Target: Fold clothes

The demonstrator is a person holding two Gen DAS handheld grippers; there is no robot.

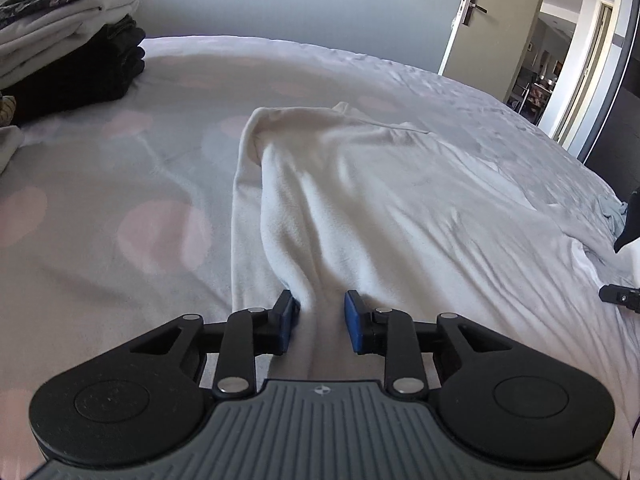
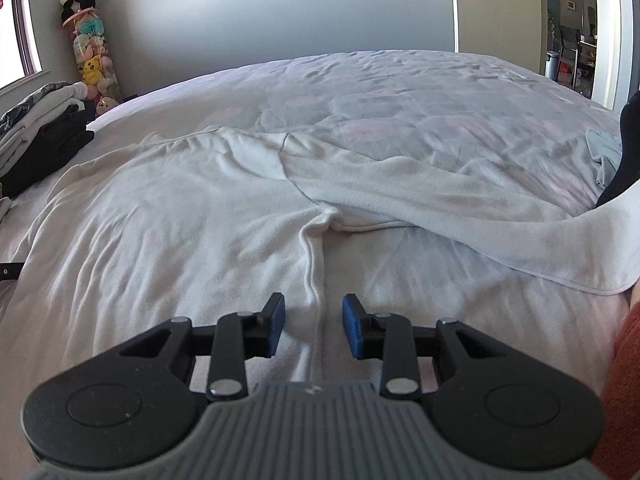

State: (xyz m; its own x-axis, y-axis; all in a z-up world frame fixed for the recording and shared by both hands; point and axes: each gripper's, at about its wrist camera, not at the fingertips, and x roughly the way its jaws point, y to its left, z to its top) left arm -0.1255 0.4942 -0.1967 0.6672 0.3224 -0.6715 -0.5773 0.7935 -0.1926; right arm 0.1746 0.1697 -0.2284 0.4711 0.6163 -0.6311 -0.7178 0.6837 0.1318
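A white long-sleeved garment [image 1: 360, 200] lies spread on the bed, its left sleeve folded in along the body. My left gripper [image 1: 322, 322] is open, its blue pads on either side of a raised ridge of the garment's near edge. In the right wrist view the same garment [image 2: 180, 208] lies flat with its right sleeve [image 2: 460, 208] folded across. My right gripper [image 2: 314, 328] is open, its pads straddling a seam ridge of the fabric without pinching it.
A stack of folded clothes [image 1: 68, 52] sits at the far left of the bed, also in the right wrist view [image 2: 40, 132]. The bed cover [image 1: 120, 200] is grey with pink spots. A tube of plush toys [image 2: 94, 52] stands in the corner. An open door [image 1: 492, 16] is at the right.
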